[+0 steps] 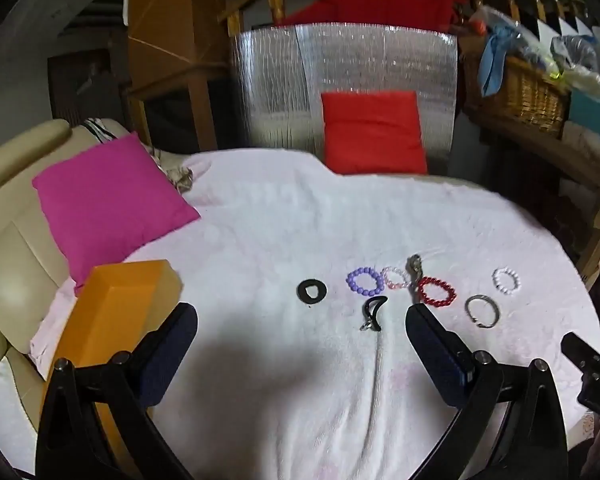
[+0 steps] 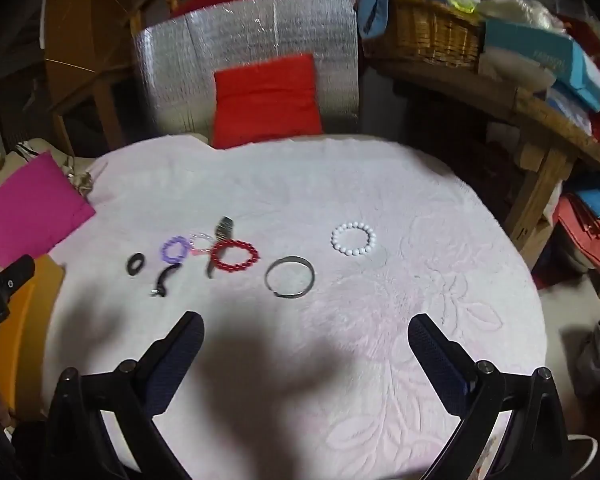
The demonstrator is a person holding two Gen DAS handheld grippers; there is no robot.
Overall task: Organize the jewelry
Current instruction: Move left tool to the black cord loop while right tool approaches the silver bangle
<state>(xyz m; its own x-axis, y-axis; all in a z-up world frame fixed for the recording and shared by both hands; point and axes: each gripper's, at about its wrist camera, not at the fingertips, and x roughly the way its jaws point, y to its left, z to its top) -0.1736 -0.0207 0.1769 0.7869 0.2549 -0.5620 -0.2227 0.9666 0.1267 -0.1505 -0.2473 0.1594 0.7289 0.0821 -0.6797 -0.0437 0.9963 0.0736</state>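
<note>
Jewelry lies in a row on a white-pink towel [image 1: 280,220]: a black ring [image 1: 312,290], a purple bead bracelet [image 1: 365,280], a pale pink bracelet [image 1: 396,278], a red bead bracelet [image 1: 436,290], a metal bangle [image 1: 481,311], a white bead bracelet [image 1: 506,280], a black crescent clip [image 1: 374,312] and a metal watch [image 1: 416,270]. An orange box [image 1: 116,320] stands at the left. My left gripper [image 1: 300,316] is open above the towel, near the clip. My right gripper [image 2: 306,328] is open, short of the bangle [image 2: 289,277] and white bracelet [image 2: 353,237].
A pink cushion [image 1: 108,208] lies at the left and a red cushion [image 1: 374,132] leans on a silver foil panel [image 1: 340,80] behind the towel. A wicker basket [image 1: 516,88] sits on a wooden shelf at the right. A beige sofa arm [image 1: 12,168] is far left.
</note>
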